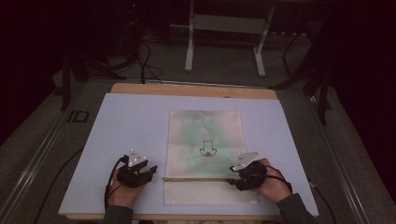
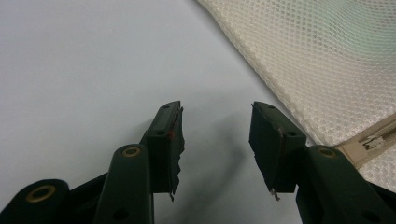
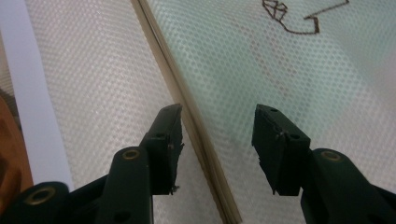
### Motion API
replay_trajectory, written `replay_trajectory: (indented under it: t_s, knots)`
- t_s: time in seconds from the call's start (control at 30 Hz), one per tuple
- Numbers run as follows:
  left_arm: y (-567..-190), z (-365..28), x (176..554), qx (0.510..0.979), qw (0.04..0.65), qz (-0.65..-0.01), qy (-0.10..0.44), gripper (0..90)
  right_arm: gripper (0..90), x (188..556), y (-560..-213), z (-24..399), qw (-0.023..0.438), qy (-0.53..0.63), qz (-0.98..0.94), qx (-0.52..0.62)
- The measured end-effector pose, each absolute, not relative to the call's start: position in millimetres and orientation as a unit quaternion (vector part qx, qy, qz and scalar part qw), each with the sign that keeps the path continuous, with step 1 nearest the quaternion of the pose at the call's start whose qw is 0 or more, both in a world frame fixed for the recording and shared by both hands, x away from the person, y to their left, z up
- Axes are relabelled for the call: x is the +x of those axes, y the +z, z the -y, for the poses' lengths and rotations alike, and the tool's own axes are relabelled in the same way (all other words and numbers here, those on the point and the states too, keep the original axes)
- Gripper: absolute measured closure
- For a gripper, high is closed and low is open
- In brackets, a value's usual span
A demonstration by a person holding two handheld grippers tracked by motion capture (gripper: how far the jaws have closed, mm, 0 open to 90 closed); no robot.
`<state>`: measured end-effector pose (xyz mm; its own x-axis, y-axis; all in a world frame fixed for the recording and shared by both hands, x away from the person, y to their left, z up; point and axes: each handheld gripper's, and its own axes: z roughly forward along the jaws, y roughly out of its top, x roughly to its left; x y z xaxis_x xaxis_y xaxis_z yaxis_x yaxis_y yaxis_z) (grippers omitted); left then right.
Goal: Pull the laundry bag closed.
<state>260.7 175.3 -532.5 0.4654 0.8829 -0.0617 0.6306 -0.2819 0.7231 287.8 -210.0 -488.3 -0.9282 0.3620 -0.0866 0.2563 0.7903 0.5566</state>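
On the pale blue mat (image 1: 135, 121) covering the wooden table (image 1: 194, 89): mesh zip pouch (image 1: 205, 135), lying flat at centre, long sides running from near edge toward far edge, faint green contents and a dark printed outline (image 1: 205, 150) visible through the weave. Across the pouch close to its near edge: beige zipper (image 1: 196, 178), running left to right. Near the front left corner of the mat: left gripper (image 1: 152, 170), held in the person's left hand (image 1: 122, 190), jaws apart and empty, poised just beside the pouch's left edge at zipper level, not touching it. In the left gripper view: left gripper (image 2: 217, 135) above bare mat (image 2: 93, 70), with pouch mesh (image 2: 327, 60) at upper right and the metal zipper end (image 2: 373, 140) just past the right-hand jaw. At the right end of the zipper: right gripper (image 1: 232, 181), held in the right hand (image 1: 273, 185), grey three-cornered plate (image 1: 246, 159) on top. In the right gripper view: right gripper (image 3: 218, 135) with jaws apart, straddling the zipper tape (image 3: 196, 126), left-hand jaw close against it, nothing clamped; printed outline (image 3: 299, 18) at top, strip of mat (image 3: 37, 107) at left. Beyond the far edge of the table: white metal frame legs (image 1: 189, 42) on grey floor (image 1: 224, 70).
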Motion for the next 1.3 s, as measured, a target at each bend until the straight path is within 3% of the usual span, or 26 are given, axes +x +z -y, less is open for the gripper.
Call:
replay_trajectory:
  t_s: [1.3]
  knots:
    - [-533.1, -173.8, 260.7, 0.781, 0.353, -0.484, 0.178, 52.9, 53.4, 287.4, -483.9, 168.6, 0.08, 0.273, -0.952, 0.112]
